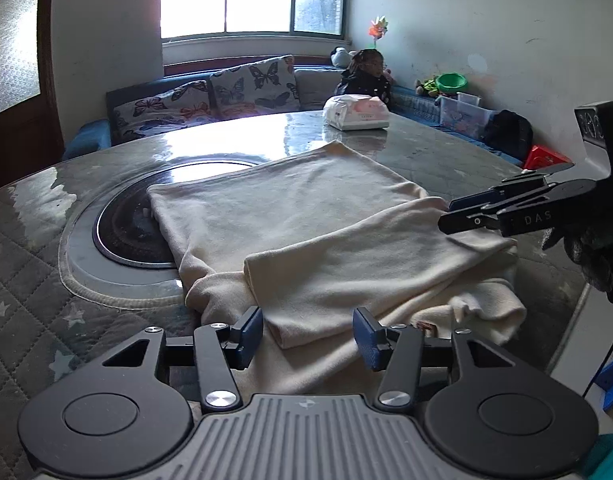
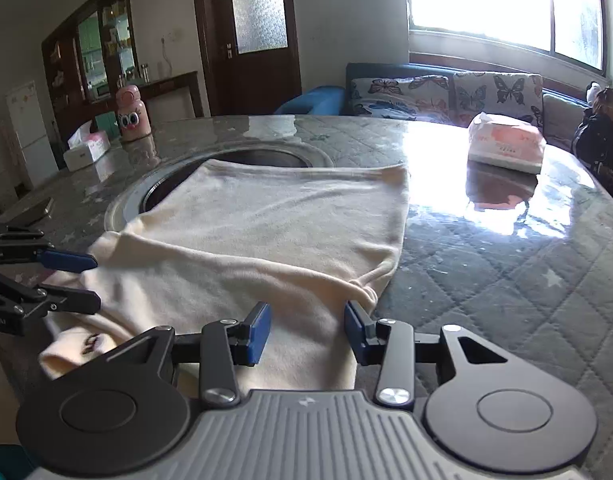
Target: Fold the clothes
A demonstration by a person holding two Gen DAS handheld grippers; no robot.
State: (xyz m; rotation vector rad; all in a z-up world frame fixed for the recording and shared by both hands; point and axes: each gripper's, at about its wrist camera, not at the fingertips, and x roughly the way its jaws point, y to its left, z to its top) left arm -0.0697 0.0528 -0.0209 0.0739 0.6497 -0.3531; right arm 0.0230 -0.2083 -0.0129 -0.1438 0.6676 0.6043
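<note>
Pink bottle (image 2: 132, 110) seen from right wrist only. Both tongs, left (image 1: 308, 334) and right (image 2: 307, 334), apart over cream garment (image 1: 306, 220) on quilted desk (image 1: 46, 280).

Cream garment (image 1: 306, 216) covers part of the round burner recess (image 1: 126, 224) in the table. Printed mark on its near hem (image 2: 91, 343) too small to read. Right gripper (image 1: 458, 216) cut off at frame edge. Child (image 2: 602, 132) cropped by frame edge.
</note>
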